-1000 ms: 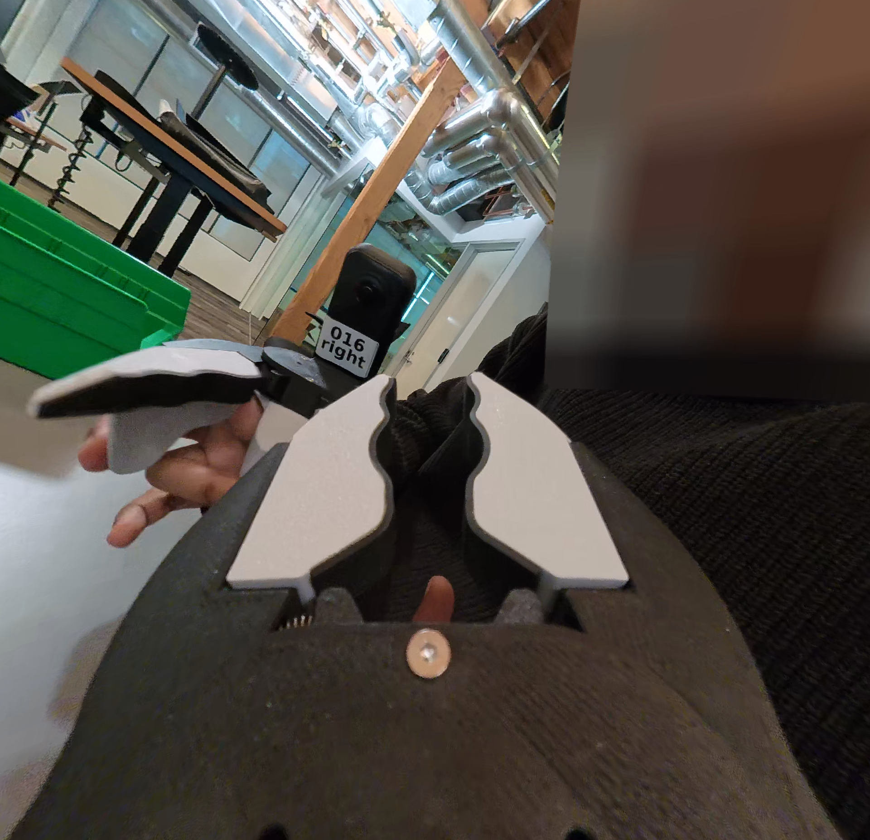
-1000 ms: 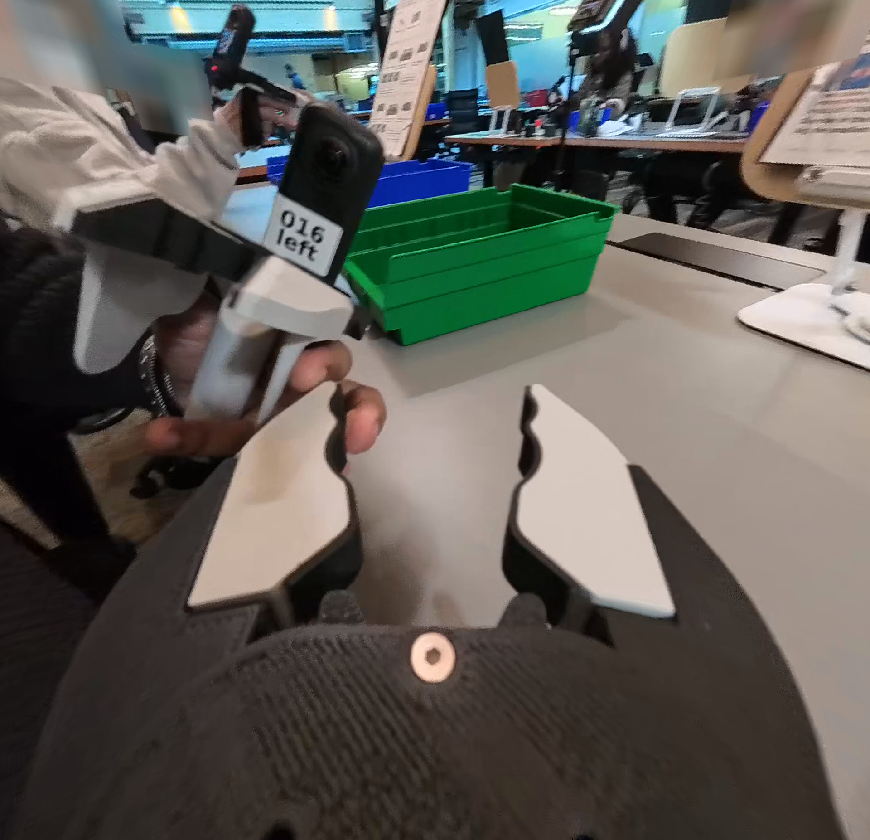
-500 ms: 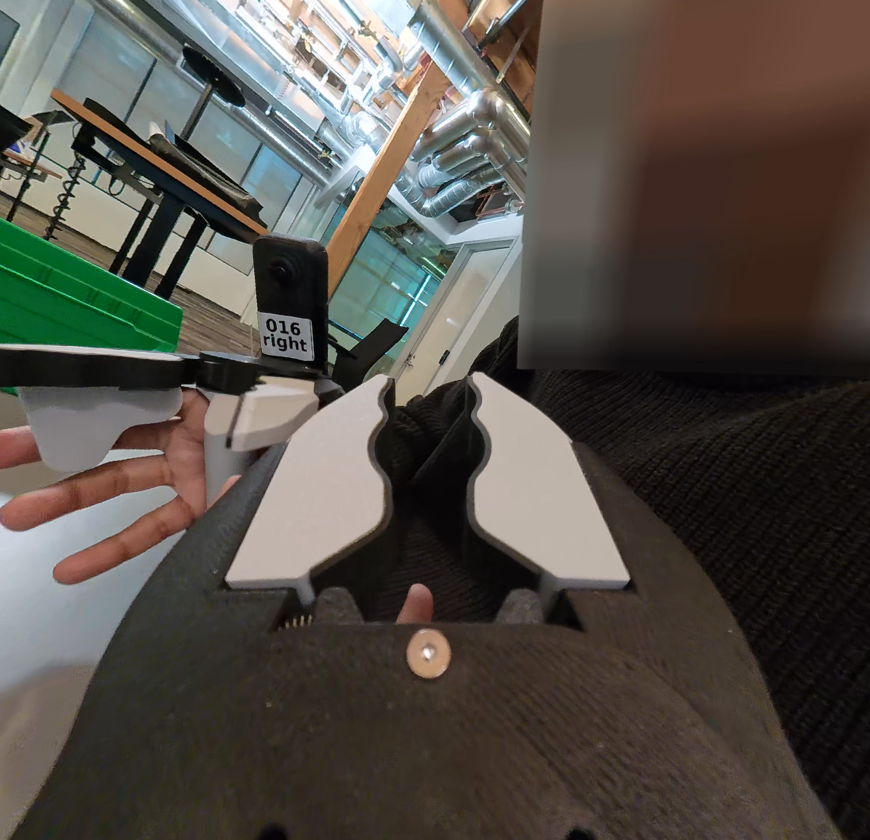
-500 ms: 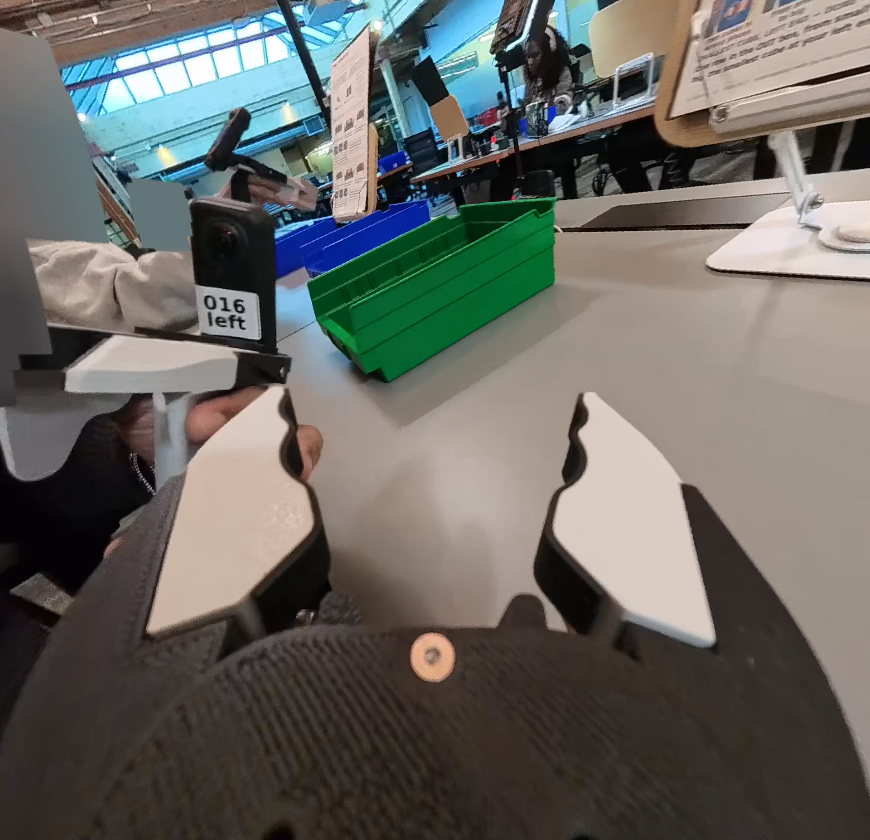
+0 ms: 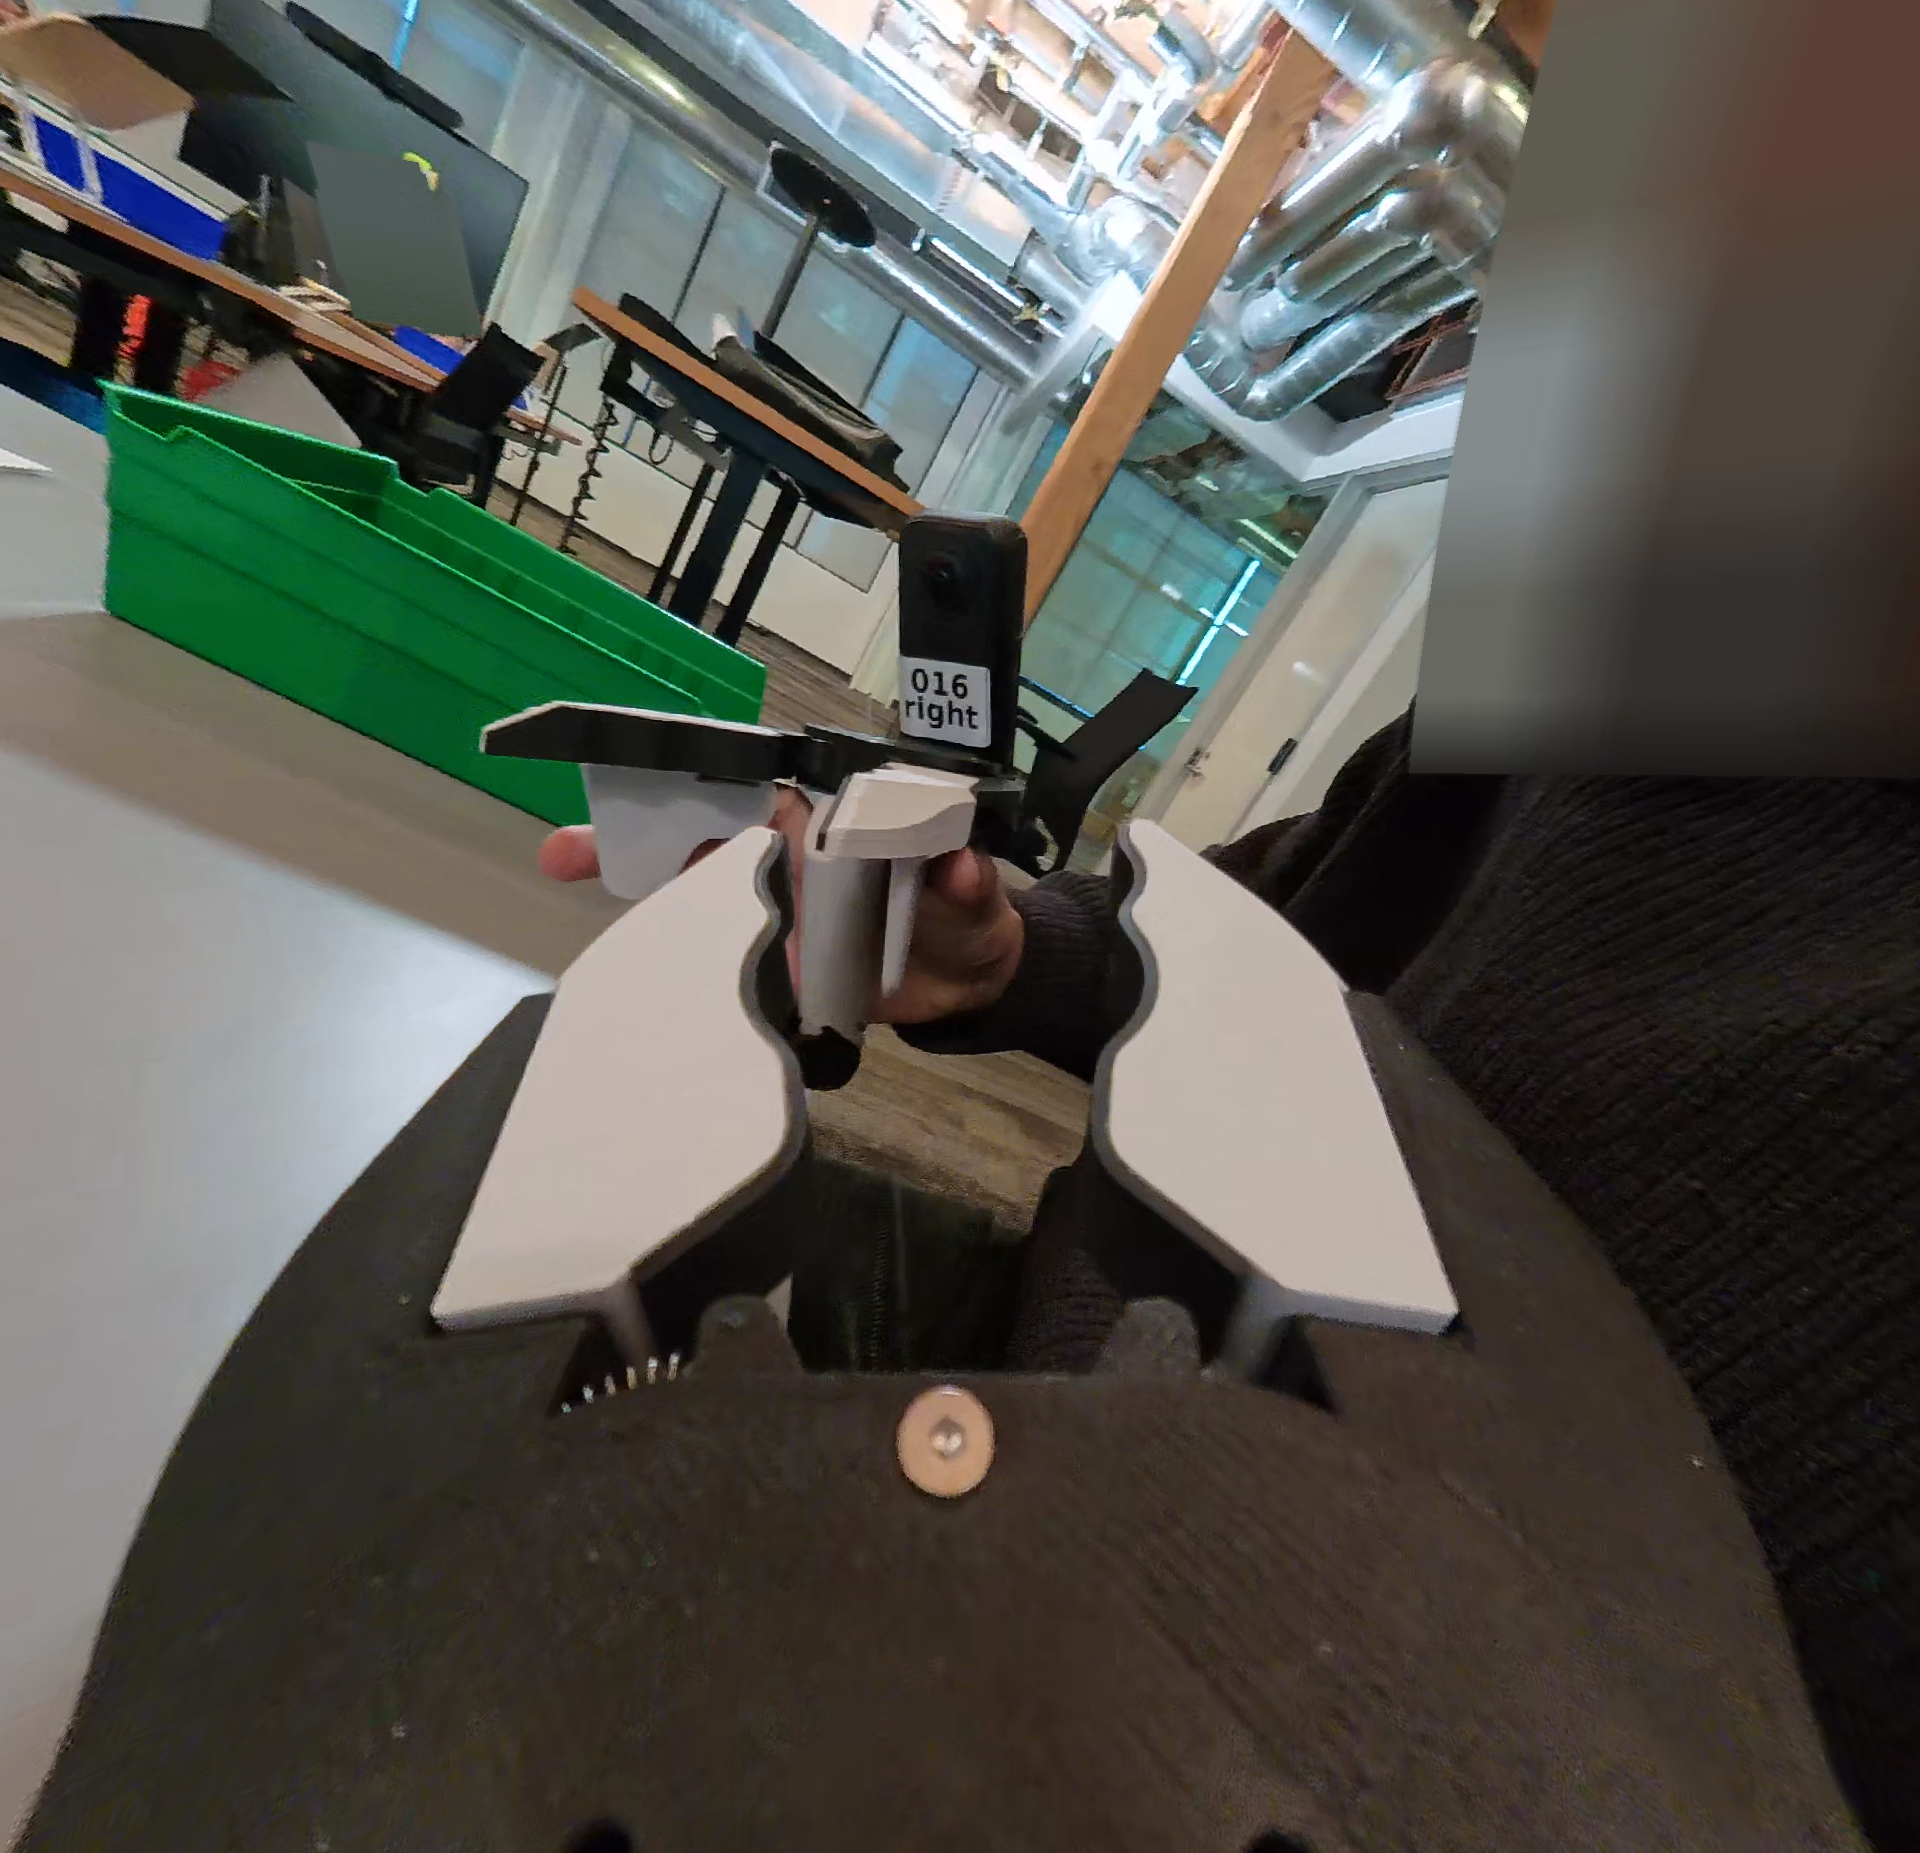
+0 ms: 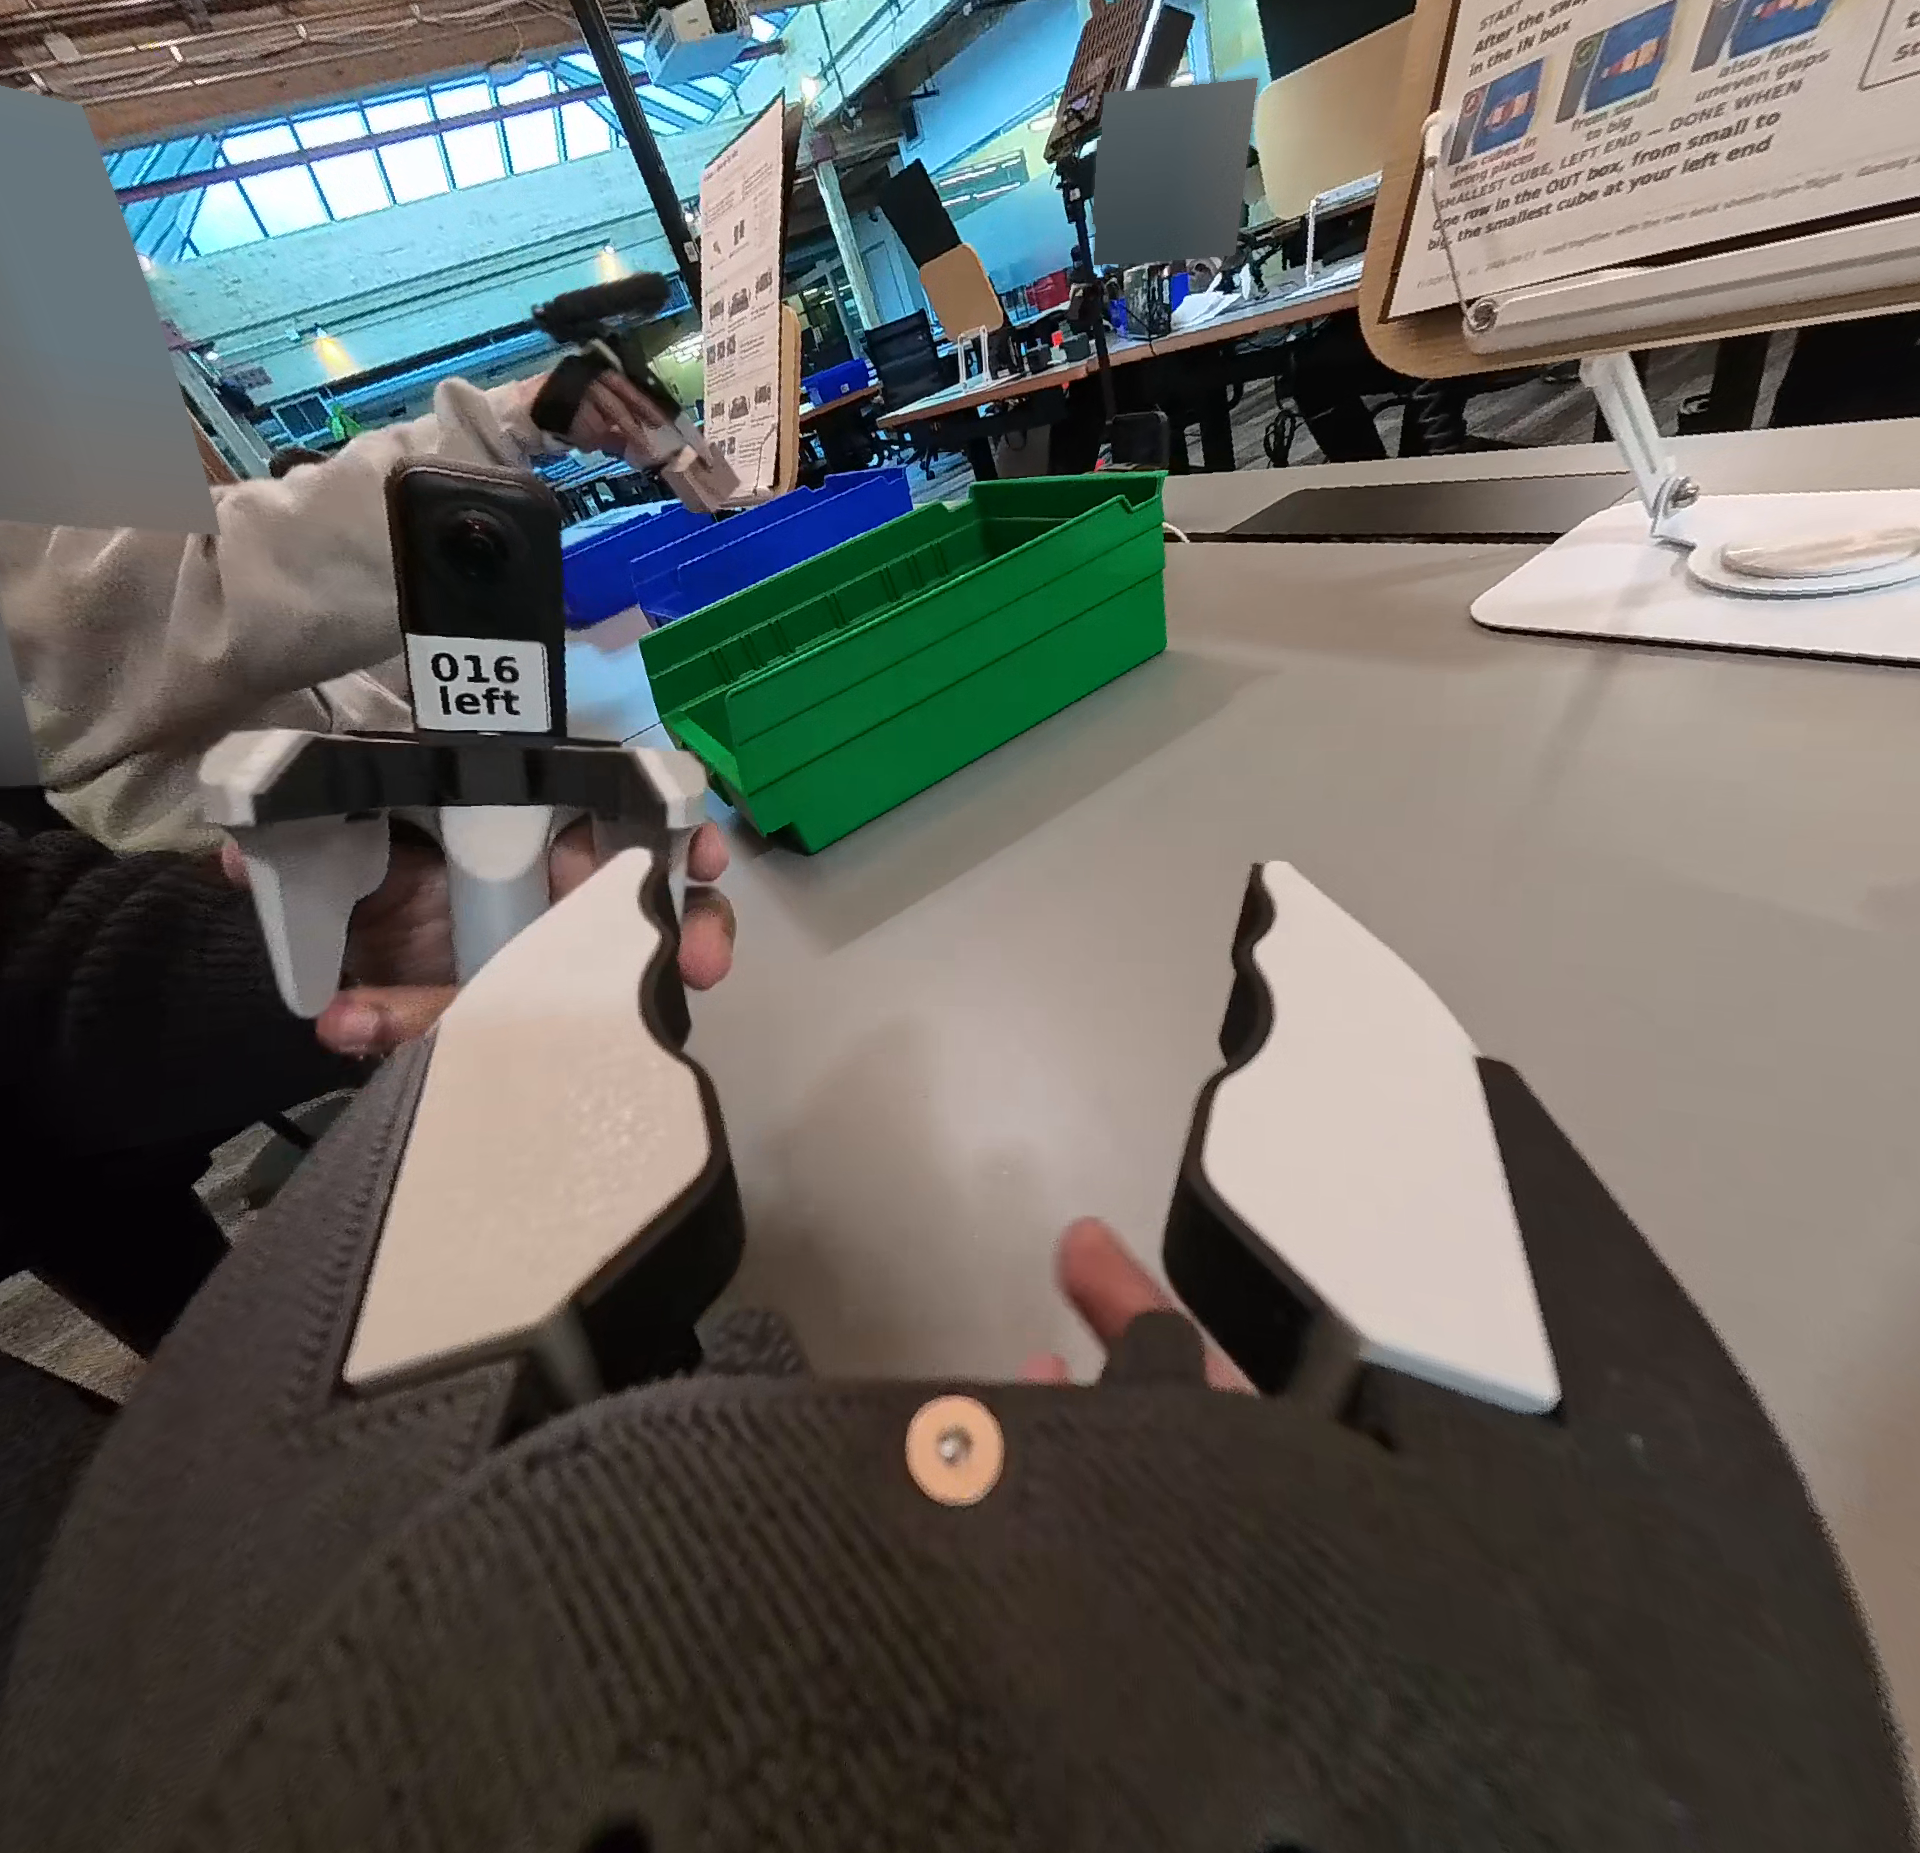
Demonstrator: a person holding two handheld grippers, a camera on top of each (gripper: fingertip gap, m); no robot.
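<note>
My left gripper [image 5: 951,847] is open and empty, held in the air near the person's black-sleeved body. It points across at the right gripper's handle [image 5: 852,930] and the hand holding it. My right gripper [image 6: 951,868] is open wide and empty, just above the grey table [image 6: 1455,868]. A fingertip [image 6: 1101,1284] shows between its fingers near the base. The left gripper also shows in the right wrist view [image 6: 457,775], held up at the left by a hand. A green bin [image 6: 914,650] stands on the table beyond both grippers; it also shows in the left wrist view [image 5: 364,598].
Blue bins [image 6: 727,546] stand behind the green bin. A white stand base [image 6: 1662,577] carrying an instruction board [image 6: 1662,89] sits at the table's far right. Another person's arm with a gripper [image 6: 623,421] is in the background. Desks and chairs [image 5: 727,432] stand farther off.
My left gripper has opened from nearly shut to wide and has swung away from the person's chest toward the table. My right gripper has opened wider and tilted level.
</note>
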